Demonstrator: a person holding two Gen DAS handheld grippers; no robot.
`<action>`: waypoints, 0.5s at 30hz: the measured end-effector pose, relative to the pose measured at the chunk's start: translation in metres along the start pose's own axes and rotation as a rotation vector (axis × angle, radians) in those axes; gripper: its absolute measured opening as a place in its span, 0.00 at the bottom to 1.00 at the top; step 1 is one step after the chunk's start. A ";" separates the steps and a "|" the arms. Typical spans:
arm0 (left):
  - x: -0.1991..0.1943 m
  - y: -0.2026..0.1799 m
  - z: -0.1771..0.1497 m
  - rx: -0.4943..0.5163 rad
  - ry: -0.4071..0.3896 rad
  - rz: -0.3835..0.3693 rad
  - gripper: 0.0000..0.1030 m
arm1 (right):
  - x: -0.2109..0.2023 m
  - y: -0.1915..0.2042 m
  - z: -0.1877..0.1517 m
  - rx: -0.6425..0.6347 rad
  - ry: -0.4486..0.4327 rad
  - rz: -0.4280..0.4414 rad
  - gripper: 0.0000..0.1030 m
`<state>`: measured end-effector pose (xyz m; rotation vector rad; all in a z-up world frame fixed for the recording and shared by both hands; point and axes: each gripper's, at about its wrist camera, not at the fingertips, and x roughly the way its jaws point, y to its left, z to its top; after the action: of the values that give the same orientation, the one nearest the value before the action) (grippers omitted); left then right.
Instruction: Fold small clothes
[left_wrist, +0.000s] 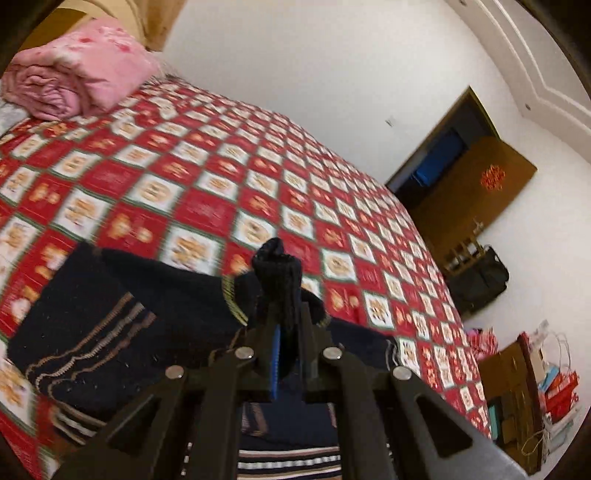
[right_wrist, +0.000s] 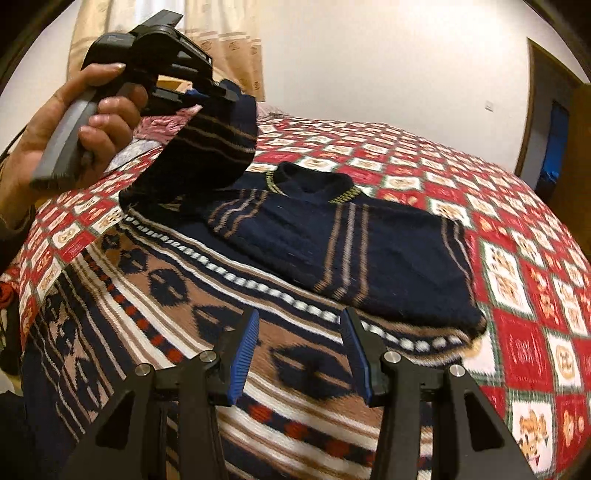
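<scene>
A small navy knitted sweater (right_wrist: 332, 243) with tan stripes and a patterned brown, white and red hem lies on the red checked bedspread (right_wrist: 524, 280). Its right sleeve is folded across the chest. My left gripper (left_wrist: 286, 314) is shut on the cuff of the left sleeve (right_wrist: 207, 147) and holds it lifted above the sweater; it also shows in the right wrist view (right_wrist: 218, 92), held by a hand. My right gripper (right_wrist: 299, 325) is open and empty, hovering over the patterned hem (right_wrist: 258, 332).
A folded pink quilt (left_wrist: 77, 81) lies at the head of the bed. A brown door (left_wrist: 472, 192), a black bag (left_wrist: 476, 277) and boxes and bags (left_wrist: 535, 387) stand on the floor beyond the bed's right edge.
</scene>
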<state>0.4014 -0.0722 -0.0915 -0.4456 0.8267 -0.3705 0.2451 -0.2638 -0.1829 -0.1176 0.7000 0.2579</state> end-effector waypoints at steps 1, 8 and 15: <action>0.005 -0.008 -0.005 0.014 0.002 0.005 0.07 | 0.000 -0.004 -0.002 0.013 0.004 -0.002 0.46; 0.051 -0.059 -0.059 0.194 0.111 0.020 0.11 | -0.001 -0.020 -0.006 0.074 0.018 -0.002 0.46; 0.023 -0.074 -0.085 0.386 0.124 0.009 0.46 | 0.000 -0.025 -0.004 0.114 0.029 0.038 0.46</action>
<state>0.3401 -0.1657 -0.1186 -0.0592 0.8532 -0.5404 0.2495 -0.2885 -0.1854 0.0010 0.7446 0.2526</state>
